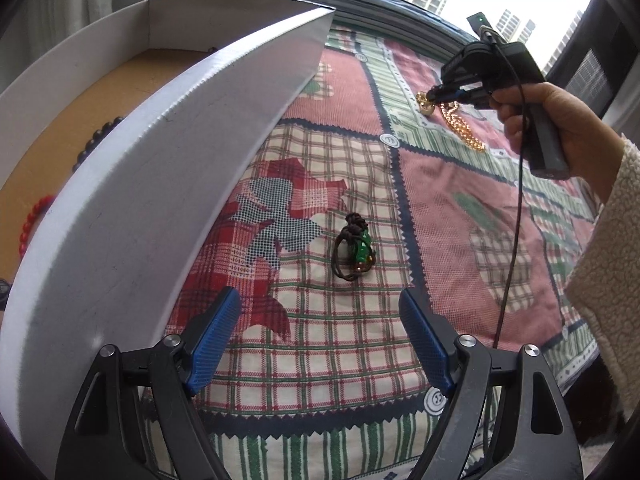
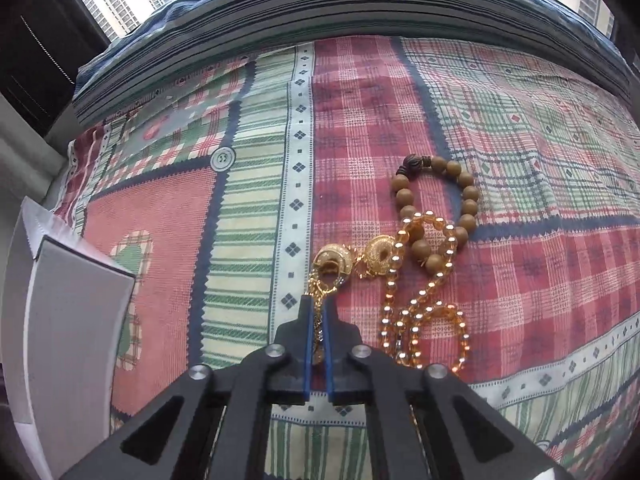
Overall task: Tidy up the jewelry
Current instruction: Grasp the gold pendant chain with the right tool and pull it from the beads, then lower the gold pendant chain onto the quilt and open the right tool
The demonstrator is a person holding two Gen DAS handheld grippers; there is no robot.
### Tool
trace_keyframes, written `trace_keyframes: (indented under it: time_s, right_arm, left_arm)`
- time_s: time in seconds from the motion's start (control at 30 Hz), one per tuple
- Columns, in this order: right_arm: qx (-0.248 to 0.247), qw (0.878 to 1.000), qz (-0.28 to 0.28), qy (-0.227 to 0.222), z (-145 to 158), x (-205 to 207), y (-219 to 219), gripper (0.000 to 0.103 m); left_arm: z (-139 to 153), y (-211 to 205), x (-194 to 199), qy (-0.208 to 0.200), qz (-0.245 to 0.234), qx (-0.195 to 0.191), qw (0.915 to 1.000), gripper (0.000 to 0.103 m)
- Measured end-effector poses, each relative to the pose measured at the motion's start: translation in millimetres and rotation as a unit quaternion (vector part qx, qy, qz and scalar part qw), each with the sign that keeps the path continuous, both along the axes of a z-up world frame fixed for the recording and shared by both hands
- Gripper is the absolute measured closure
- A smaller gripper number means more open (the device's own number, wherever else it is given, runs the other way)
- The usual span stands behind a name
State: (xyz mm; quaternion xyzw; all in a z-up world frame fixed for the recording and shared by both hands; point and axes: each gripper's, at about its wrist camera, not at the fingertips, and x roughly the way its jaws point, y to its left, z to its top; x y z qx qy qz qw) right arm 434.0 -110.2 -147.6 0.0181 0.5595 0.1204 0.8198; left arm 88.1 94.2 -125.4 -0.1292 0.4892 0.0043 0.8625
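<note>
My right gripper [image 2: 318, 304] is shut on a gold chain with a round gold pendant [image 2: 334, 266] that lies on the patchwork bedspread [image 2: 256, 208]. Beside it lie a second gold pendant [image 2: 378, 256], an amber bead string [image 2: 424, 312] and a brown wooden bead bracelet [image 2: 460, 200]. In the left wrist view that right gripper [image 1: 434, 94] pinches the gold chain [image 1: 460, 124] far off. My left gripper [image 1: 320, 312] stands open above a dark cord knot with a green charm [image 1: 356, 250], not touching it. A white box [image 1: 132, 184] at left holds dark beads [image 1: 96, 140] and red beads [image 1: 34, 216].
A person's hand [image 1: 560, 120] with a cream fleece sleeve [image 1: 608, 272] holds the right gripper's handle, and its black cable [image 1: 516, 220] hangs over the bedspread. The white box corner [image 2: 76, 312] sits left of the right gripper. A striped blue cushion edge [image 2: 340, 12] and windows lie beyond.
</note>
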Motion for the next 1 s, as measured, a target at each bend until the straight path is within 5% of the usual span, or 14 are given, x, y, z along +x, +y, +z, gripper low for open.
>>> trace_keyframes:
  time_s: [0.33, 0.63, 0.73, 0.83, 1.0]
  right_arm:
    - [0.058, 0.995, 0.081, 0.029, 30, -113, -50, 0.100]
    - [0.091, 0.993, 0.047, 0.053, 5, -225, -120, 0.100]
    - [0.085, 0.995, 0.030, 0.040, 1, -242, -134, 0.094]
    - [0.104, 0.994, 0.007, 0.015, 7, -255, -150, 0.062]
    - [0.063, 0.997, 0.011, -0.048, 25, -277, -158, 0.062]
  left_arm:
    - [6, -4, -10, 0.002, -0.001, 0.004, 1.0000, 0.020]
    - [8, -15, -13, 0.008, -0.016, 0.013, 0.9997, 0.020]
    - [8, -19, -13, 0.011, -0.019, 0.018, 0.9996, 0.020]
    - [10, -19, -15, 0.012, -0.021, 0.022, 0.9995, 0.020]
    - [8, -18, -14, 0.021, -0.020, 0.020, 0.9994, 0.020]
